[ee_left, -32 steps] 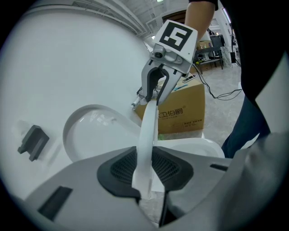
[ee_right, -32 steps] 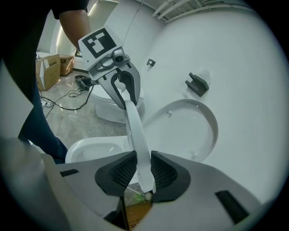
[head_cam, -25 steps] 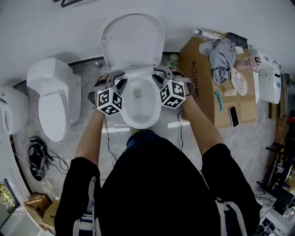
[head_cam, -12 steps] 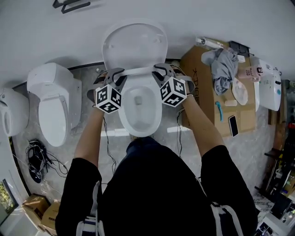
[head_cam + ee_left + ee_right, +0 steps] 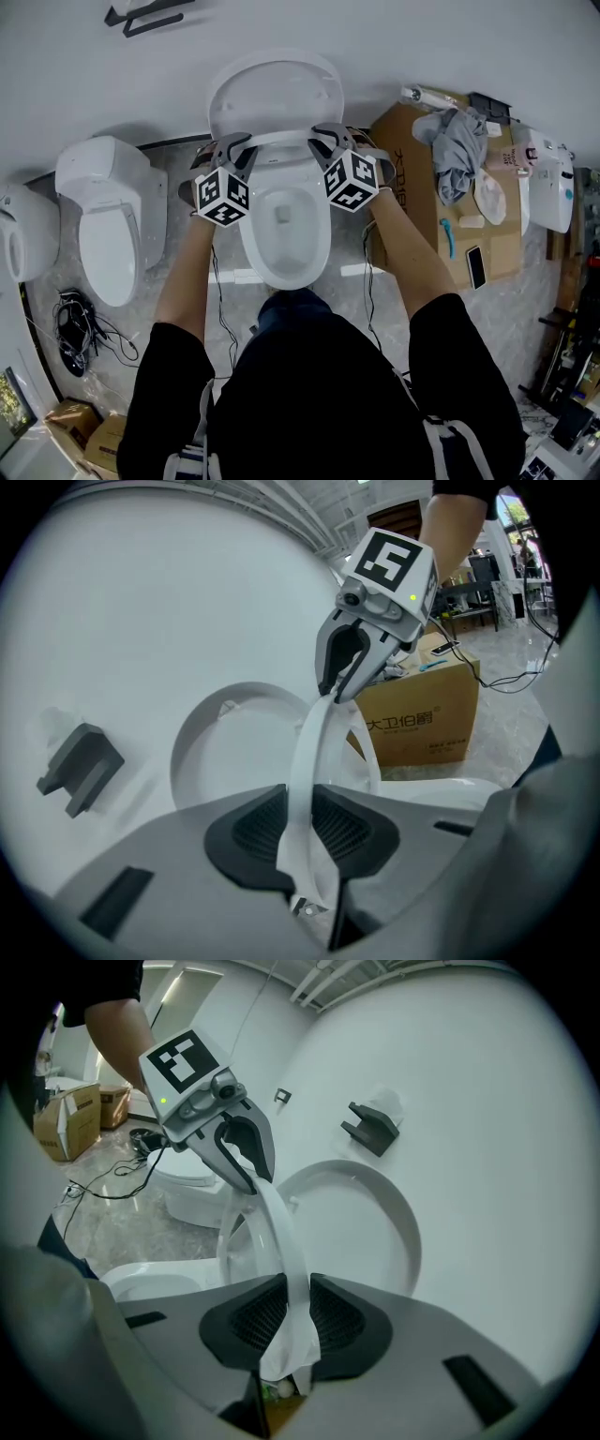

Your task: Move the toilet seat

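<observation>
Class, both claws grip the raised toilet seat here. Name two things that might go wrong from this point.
1. The left claw and the right claw, its jaws closing, pinch only the thin edge of the toilet seat; it may slip and slam onto the bowl.
2. Uneven lifting might twist the seat.

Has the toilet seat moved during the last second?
Yes. The toilet seat has swung up, farther from the bowl's front rim and closer to the raised lid.
</observation>
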